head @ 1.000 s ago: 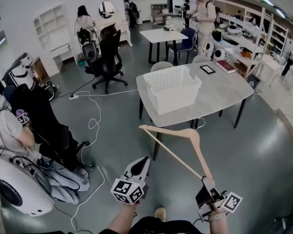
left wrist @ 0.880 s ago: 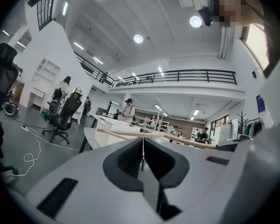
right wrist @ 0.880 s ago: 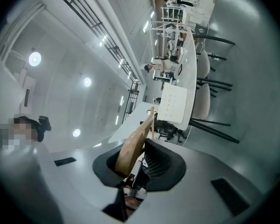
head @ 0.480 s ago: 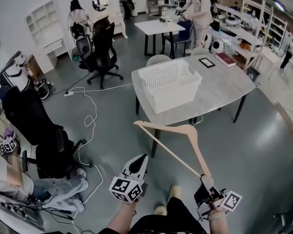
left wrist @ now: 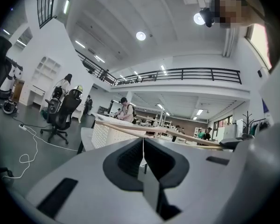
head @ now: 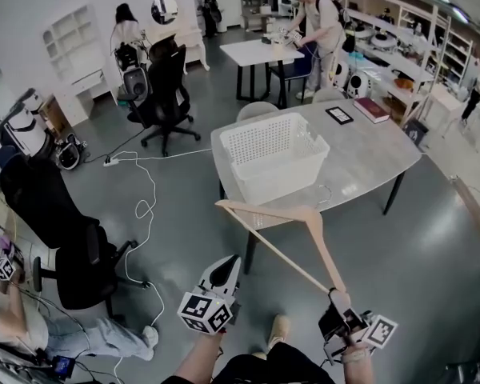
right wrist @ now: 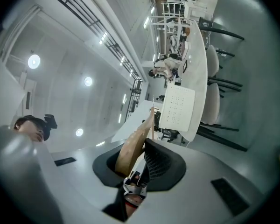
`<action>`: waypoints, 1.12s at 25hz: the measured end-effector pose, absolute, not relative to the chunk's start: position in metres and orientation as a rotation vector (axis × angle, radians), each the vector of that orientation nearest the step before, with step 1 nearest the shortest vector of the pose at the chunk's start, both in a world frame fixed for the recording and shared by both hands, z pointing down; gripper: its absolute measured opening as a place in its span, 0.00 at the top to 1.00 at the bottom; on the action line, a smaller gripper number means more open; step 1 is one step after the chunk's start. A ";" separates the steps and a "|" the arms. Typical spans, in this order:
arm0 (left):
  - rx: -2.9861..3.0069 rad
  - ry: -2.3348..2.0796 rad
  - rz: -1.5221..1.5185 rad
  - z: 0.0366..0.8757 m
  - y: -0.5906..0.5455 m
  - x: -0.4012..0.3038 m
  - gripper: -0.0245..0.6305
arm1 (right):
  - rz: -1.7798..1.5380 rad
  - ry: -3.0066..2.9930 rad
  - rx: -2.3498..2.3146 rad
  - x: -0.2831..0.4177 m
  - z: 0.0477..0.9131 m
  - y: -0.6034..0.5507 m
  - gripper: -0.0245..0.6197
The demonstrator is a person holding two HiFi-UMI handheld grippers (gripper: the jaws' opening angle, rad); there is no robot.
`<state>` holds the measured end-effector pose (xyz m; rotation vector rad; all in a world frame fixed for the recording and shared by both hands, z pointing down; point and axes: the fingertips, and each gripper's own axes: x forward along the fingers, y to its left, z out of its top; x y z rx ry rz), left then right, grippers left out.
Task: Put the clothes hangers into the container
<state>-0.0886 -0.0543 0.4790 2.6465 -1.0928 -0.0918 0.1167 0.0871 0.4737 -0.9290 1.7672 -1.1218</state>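
Note:
A wooden clothes hanger [head: 323, 250] sticks up and forward from my right gripper [head: 336, 297], which is shut on the end of one of its arms. In the right gripper view the wooden arm [right wrist: 132, 149] runs out from between the jaws toward the basket. A white perforated basket [head: 276, 152] stands on the near end of a grey table [head: 360, 146], just beyond the hanger's tip. My left gripper [head: 234, 262] is held beside the hanger, jaws together with nothing in them [left wrist: 143, 149]; the hanger [left wrist: 154, 130] crosses its view.
On the table's far end lie a red book [head: 370, 109] and a dark tablet [head: 340, 114]. A pale chair [head: 258, 110] is tucked behind the table. Black office chairs [head: 166, 94] and a white cable [head: 144, 206] occupy the floor at left. A person stands at a far table [head: 260, 52].
Both grippers and the hanger have come closer to the table; the basket now sits nearer and lower in the head view. The grip on the hanger is unchanged.

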 end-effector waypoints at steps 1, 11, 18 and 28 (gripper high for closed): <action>2.647 -1.097 -0.091 0.478 -0.060 -0.085 0.94 | -1.119 1.770 -0.923 0.121 0.473 0.081 0.86; 2.651 -1.140 -0.097 0.464 -0.107 -0.050 0.95 | -1.114 1.802 -0.867 0.157 0.461 0.033 0.86; 2.647 -1.170 -0.094 0.459 -0.132 -0.028 0.94 | -1.106 1.821 -0.839 0.185 0.454 0.003 0.86; 2.651 -1.187 -0.081 0.460 -0.157 0.001 0.94 | -1.111 1.802 -0.818 0.217 0.456 -0.023 0.86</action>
